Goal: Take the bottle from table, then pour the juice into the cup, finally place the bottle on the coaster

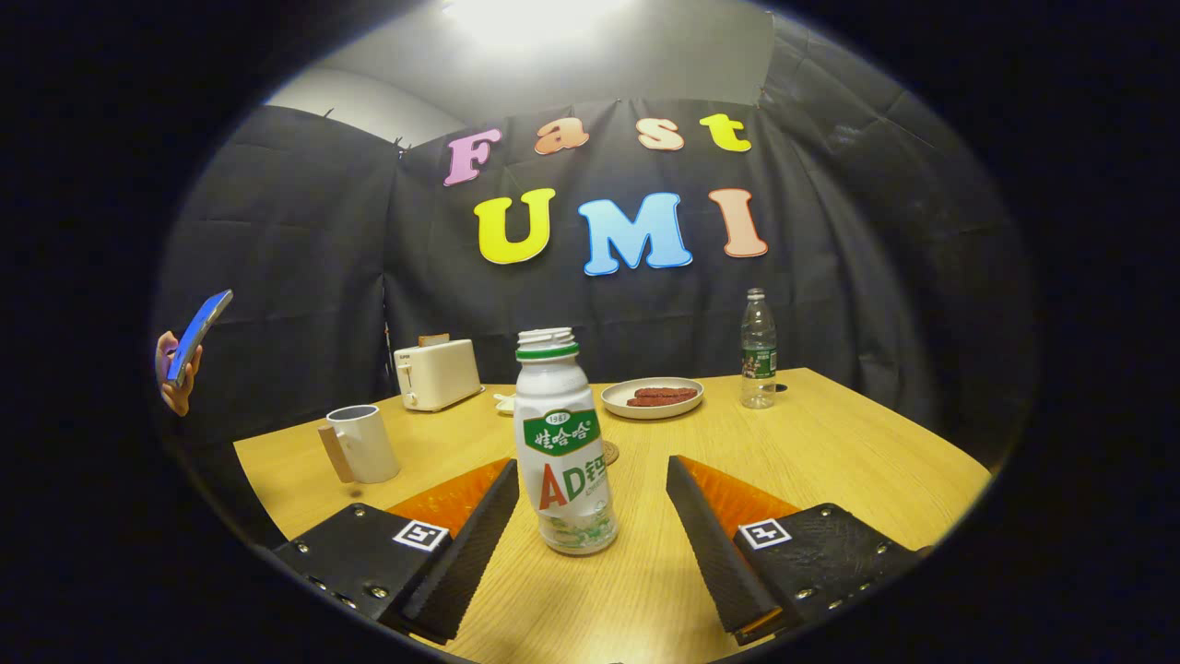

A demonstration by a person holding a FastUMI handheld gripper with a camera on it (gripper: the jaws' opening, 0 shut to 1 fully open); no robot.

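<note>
Looking along my gripper (590, 480), I see its two fingers spread wide apart, holding nothing. The bottle (562, 443) stands upright on the wooden table (830, 452), between the fingers and nearer my left one, though neither finger touches it. It is a white bottle with a green ring at the neck, and its cap is off. Just behind it, partly hidden by its body, lies the round coaster (609, 453). The cup (362, 444), a pale mug with a wooden handle, sits beyond my left finger and well apart from the bottle. Farther back on that side stands a cream toaster (437, 373). Toward the far edge of the table is a plate (652, 397) with dark reddish strips of food, and beside it a clear water bottle (759, 350). Off the table's left end, a person's hand (173, 373) holds up a phone (198, 334).
</note>
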